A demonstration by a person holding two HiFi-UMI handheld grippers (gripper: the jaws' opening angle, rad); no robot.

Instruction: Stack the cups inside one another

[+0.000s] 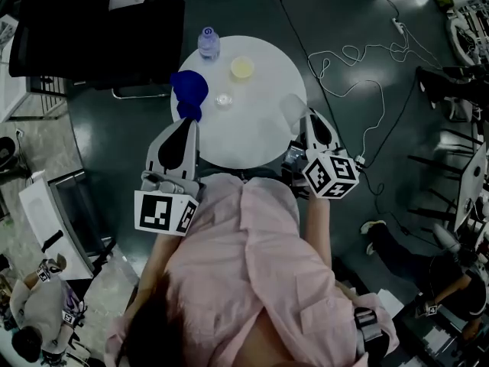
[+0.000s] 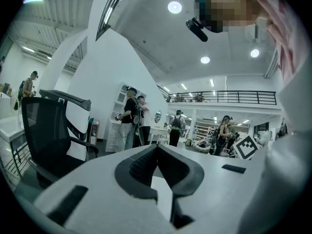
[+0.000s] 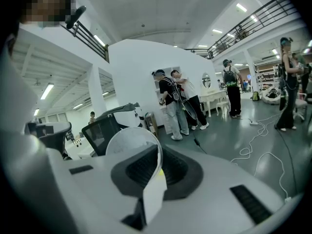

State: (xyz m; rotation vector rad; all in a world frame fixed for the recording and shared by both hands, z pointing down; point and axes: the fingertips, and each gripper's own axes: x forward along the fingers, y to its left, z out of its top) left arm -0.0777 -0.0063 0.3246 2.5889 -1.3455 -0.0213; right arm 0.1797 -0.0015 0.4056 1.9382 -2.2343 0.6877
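Black chair (image 1: pixel 92 29) and loose cables (image 1: pixel 353 58) on grey floor (image 1: pixel 114 155).

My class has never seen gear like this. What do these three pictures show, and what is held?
A person holds a two-jaw gripper in each hand; there is no robot. The downward picture is from a camera on the person's head; the other two are from cameras on the grippers. On the round white table stand a bottle, a yellow cup and a small clear item; a blue cup is by the tip of the left gripper. The right gripper pinches the wall of a translucent cup. The left gripper's jaws are together, empty.
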